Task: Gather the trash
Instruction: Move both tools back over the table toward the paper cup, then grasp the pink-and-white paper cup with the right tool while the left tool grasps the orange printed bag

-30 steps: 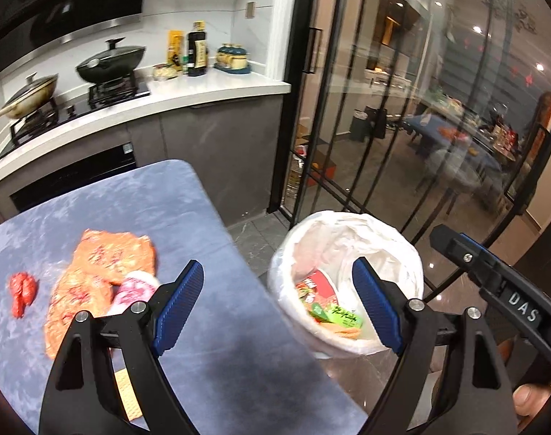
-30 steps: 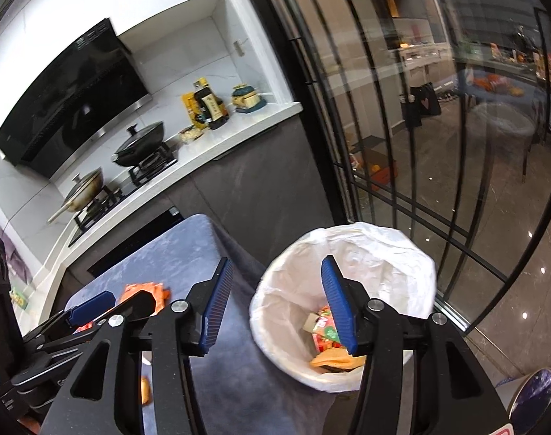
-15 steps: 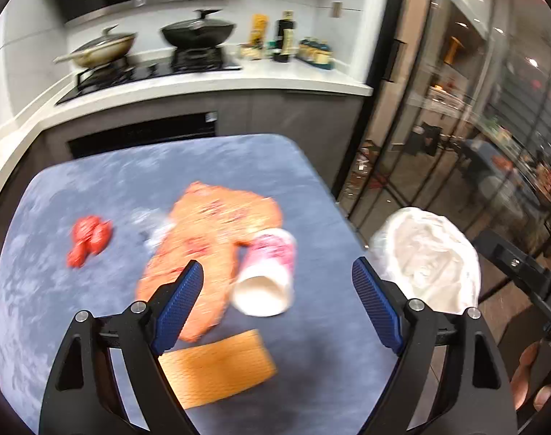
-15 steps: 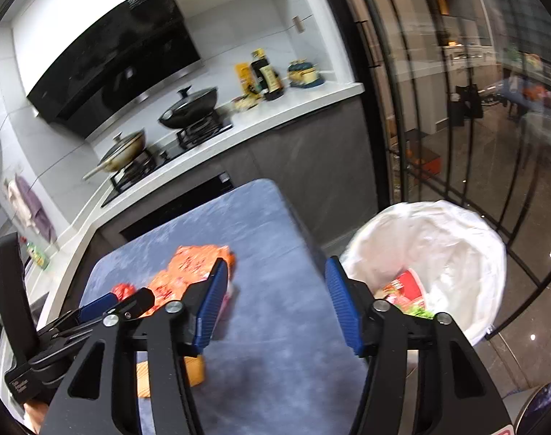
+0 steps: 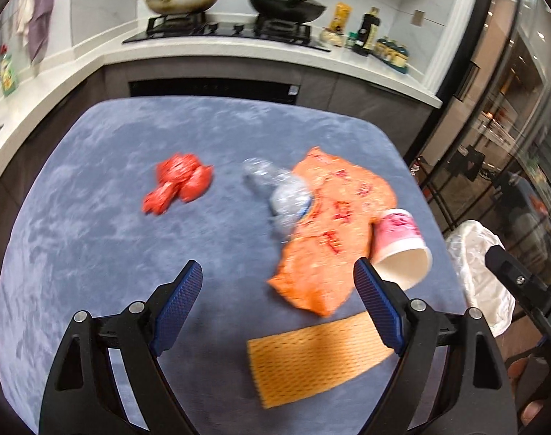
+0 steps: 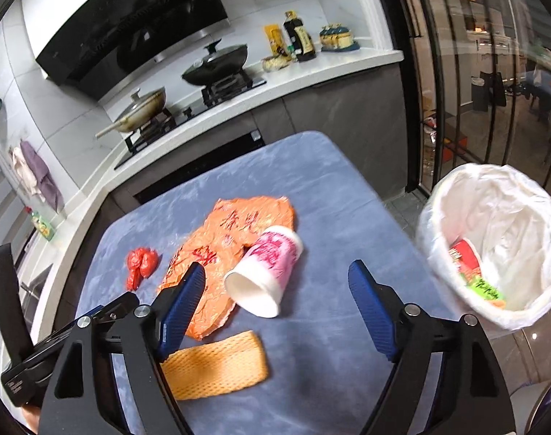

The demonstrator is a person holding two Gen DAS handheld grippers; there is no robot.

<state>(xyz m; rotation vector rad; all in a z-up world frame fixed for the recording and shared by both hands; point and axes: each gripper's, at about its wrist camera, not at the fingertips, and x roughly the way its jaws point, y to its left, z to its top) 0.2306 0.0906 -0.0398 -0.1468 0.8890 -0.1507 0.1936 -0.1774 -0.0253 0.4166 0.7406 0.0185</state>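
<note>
Trash spread on the blue table, both grippers open and empty above it.

Paper cup [image 6: 264, 272] tipped over, mouth toward near left, base far right, resting on orange bag [image 6: 235, 246]; mesh sleeve [image 6: 217, 366] nearer. Crushed clear bottle [image 5: 282, 195] seen only from left wrist; bin's [image 6: 492, 246] contents only from right. Left gripper [image 5: 279, 301] spread wide, empty; right gripper [image 6: 275, 304] just widened, nothing gripped.

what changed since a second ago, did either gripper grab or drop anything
Both grippers swung from over the bin back to the table. The right gripper has just been opening, nothing between its jaws; the left gripper stayed open and empty. Cup, orange bag and red wrapper lie unmoved.
</note>
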